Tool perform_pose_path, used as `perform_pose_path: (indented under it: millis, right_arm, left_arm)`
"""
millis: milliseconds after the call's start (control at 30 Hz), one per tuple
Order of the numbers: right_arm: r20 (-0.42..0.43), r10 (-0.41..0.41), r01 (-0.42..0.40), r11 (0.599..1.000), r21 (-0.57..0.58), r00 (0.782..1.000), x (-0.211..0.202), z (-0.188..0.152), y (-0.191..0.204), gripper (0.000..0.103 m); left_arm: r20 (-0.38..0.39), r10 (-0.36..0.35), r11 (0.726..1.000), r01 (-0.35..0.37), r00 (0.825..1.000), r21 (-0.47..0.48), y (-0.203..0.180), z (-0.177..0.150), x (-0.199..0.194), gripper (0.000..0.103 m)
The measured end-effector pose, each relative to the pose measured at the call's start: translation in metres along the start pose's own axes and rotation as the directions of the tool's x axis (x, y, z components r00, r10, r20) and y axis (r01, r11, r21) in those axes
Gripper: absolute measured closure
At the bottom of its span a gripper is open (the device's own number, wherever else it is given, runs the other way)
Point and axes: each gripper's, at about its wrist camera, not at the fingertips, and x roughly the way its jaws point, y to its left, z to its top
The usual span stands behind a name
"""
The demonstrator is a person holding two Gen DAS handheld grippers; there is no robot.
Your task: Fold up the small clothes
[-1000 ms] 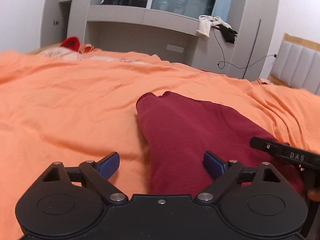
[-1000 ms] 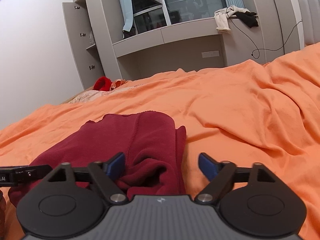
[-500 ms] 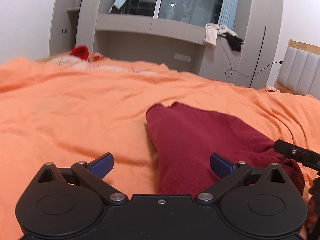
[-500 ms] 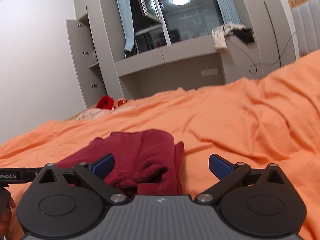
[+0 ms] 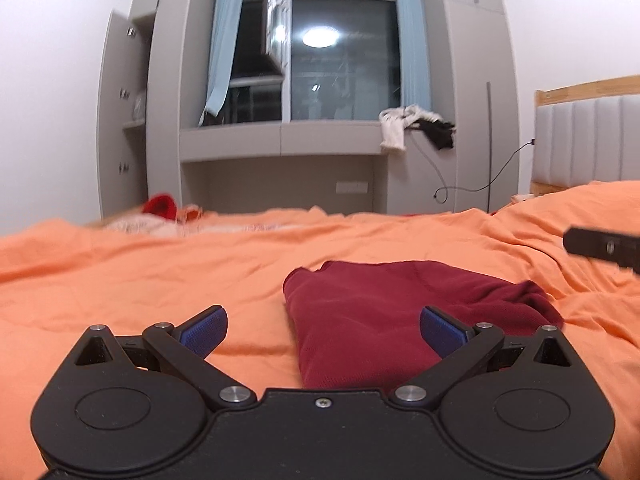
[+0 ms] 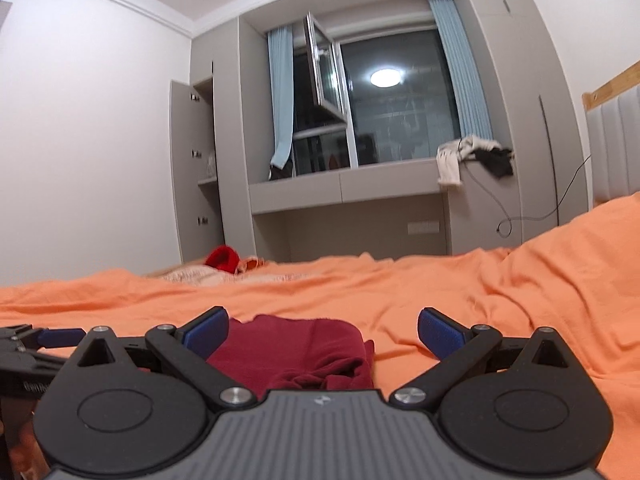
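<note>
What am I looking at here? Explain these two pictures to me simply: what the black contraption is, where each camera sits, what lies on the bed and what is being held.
There is no robot. A person holds a hand tool in each hand, each with two fingers tipped by blue pads and a wide-angle camera looking forward along them. The black shape filling the bottom of each picture is that tool's own body.

One picture comes from the left gripper, the other from the right gripper. Each also catches the other tool at its edge.

On the bed lies an orange sheet, rumpled. On it rests a dark red garment, already folded into a compact bundle. Some red and pale clothes lie at the far edge of the bed.

Nothing is held. Both tools stand wide open with the pads off the cloth.
</note>
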Motion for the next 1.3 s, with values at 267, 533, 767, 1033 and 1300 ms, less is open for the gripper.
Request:
perform_pose_path:
  millis: [267,533,767,1033,1300]
  right_arm:
    - [0.061,-0.042,0.046,0.997,-0.065,0.997,-0.058,-0.017,0.022,0.0]
    - [0.044,-0.063,0.065,0.997,-0.053,0.997,-0.097,-0.038,0.04,0.0]
    - [0.008,-0.107,0.107,0.994,-0.017,0.994,-0.13,-0.056,0.044,0.0]
    - [-0.012,-0.137,0.136,0.99,-0.037,0.991,-0.145,-0.068,0.052,0.0]
    - [-0.021,-0.14,0.139,0.989,-0.053,0.99,-0.144,-0.07,0.055,0.0]
  left_arm:
    - [0.05,0.025,0.999,-0.026,0.998,0.02,0.001,-0.017,-0.06,0.001]
    - [0.03,0.031,0.998,-0.029,0.999,-0.051,0.015,-0.037,-0.106,0.001]
    - [-0.028,-0.001,0.996,-0.002,1.0,-0.088,0.018,-0.056,-0.134,0.001]
    - [-0.083,-0.006,0.998,0.001,0.997,-0.061,0.011,-0.073,-0.147,0.001]
    - [-0.078,0.013,0.996,-0.02,0.997,-0.082,0.014,-0.073,-0.148,0.001]
